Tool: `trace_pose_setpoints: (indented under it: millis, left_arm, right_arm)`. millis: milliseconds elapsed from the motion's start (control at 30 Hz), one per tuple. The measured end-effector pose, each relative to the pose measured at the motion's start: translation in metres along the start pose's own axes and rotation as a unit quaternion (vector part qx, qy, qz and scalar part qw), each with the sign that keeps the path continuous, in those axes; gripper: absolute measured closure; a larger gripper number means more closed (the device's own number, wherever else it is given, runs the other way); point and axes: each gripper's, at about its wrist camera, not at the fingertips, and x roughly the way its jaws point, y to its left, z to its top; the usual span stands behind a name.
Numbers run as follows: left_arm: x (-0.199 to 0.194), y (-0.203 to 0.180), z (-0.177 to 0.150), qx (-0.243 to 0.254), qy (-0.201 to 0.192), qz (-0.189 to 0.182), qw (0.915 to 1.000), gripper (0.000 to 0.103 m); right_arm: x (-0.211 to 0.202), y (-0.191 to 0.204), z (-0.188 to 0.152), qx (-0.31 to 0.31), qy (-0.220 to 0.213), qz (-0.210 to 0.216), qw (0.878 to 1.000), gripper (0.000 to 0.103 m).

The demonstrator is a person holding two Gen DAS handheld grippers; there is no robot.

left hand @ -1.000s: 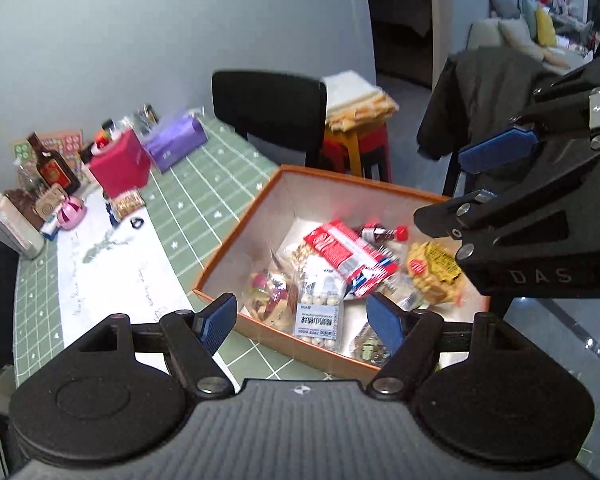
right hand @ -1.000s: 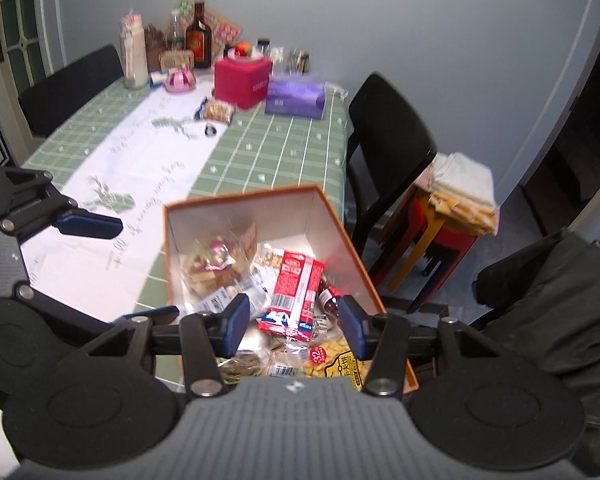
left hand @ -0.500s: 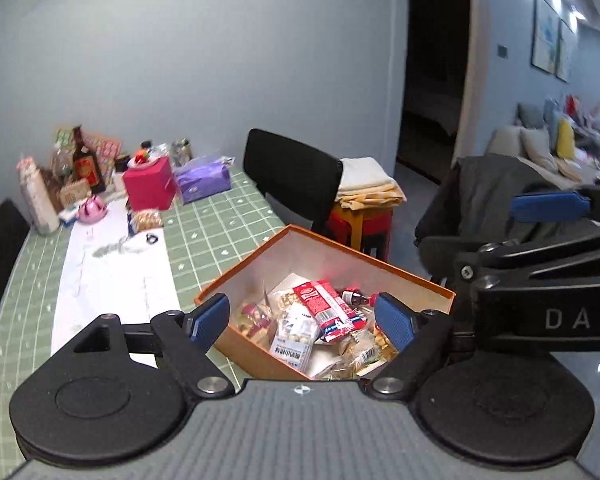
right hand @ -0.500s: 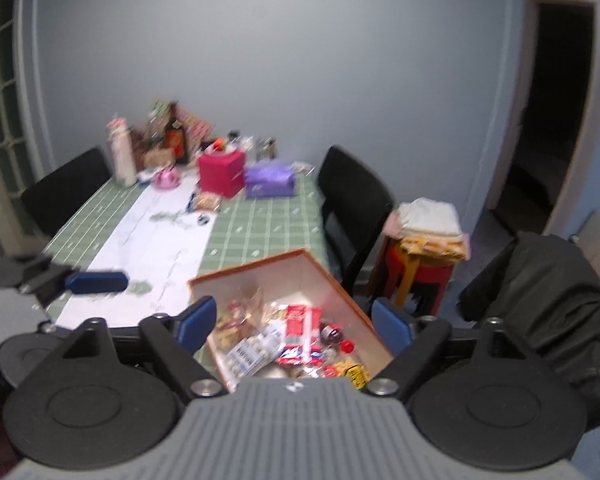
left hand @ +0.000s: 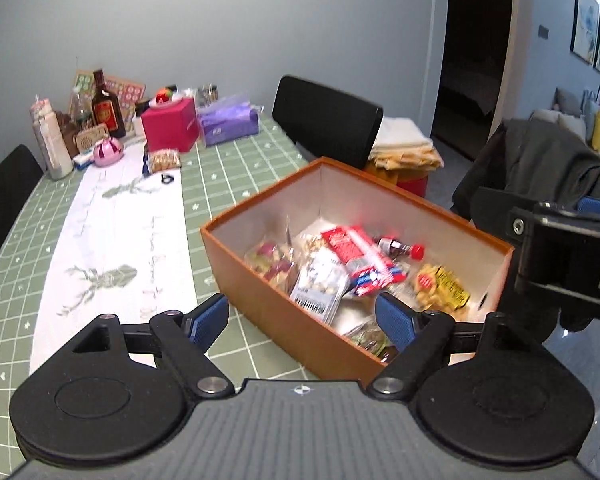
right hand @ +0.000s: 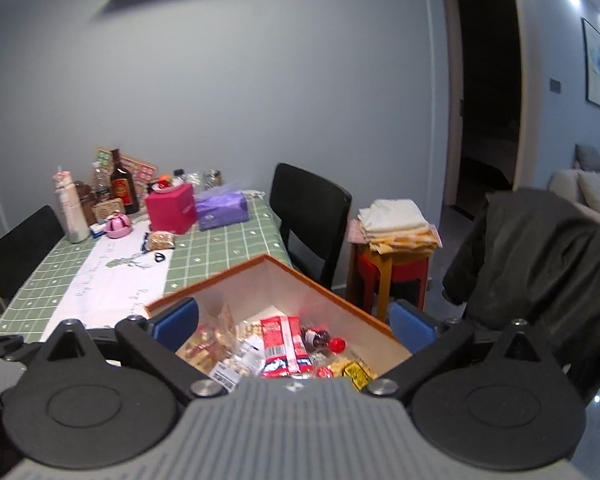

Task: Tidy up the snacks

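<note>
You're poised above the orange box (left hand: 284, 312) of snacks at the table's near right corner, both grippers spread wide and empty. Next, lower your left gripper (left hand: 302, 320) onto the red packet (left hand: 356, 254); right gripper (right hand: 294, 322) waits.

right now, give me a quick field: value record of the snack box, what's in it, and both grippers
container: orange box, open top, on the green checked table
contents: red snack packet, yellow packet, small red-capped bottle, clear bags of nuts and sweets
loose snack: one packet by the pink box
left gripper: open, holding nothing
right gripper: open, holding nothing
</note>
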Motion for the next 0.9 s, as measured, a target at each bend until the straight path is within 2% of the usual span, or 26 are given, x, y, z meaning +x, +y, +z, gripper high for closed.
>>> trace_pose_setpoints:
  millis: [267, 500, 567, 700, 900]
  left_arm:
    - [0.019, 0.008, -0.017, 0.005, 0.025, 0.019, 0.9995, 0.006]
    - [0.022, 0.006, -0.019, 0.021, 0.022, 0.047, 0.9984, 0.005]
    - [0.021, 0.009, -0.018, 0.016, 0.023, 0.055, 0.9981, 0.006]
    - [0.022, 0.015, -0.018, 0.004, 0.026, 0.043, 0.9987, 0.005]
    - [0.022, 0.005, -0.023, 0.020, 0.031, 0.049, 0.9981, 0.006]
  right_arm:
    - [0.029, -0.005, -0.040, 0.021, 0.036, -0.029, 0.999, 0.004]
    - [0.025, -0.005, -0.051, 0.026, 0.026, -0.056, 0.998, 0.004]
    - [0.025, -0.010, -0.052, 0.027, 0.026, -0.058, 0.998, 0.004]
    - [0.032, -0.018, -0.059, 0.025, 0.049, -0.054, 0.997, 0.004]
    - [0.033, -0.005, -0.068, 0.005, 0.054, -0.049, 0.997, 0.004]
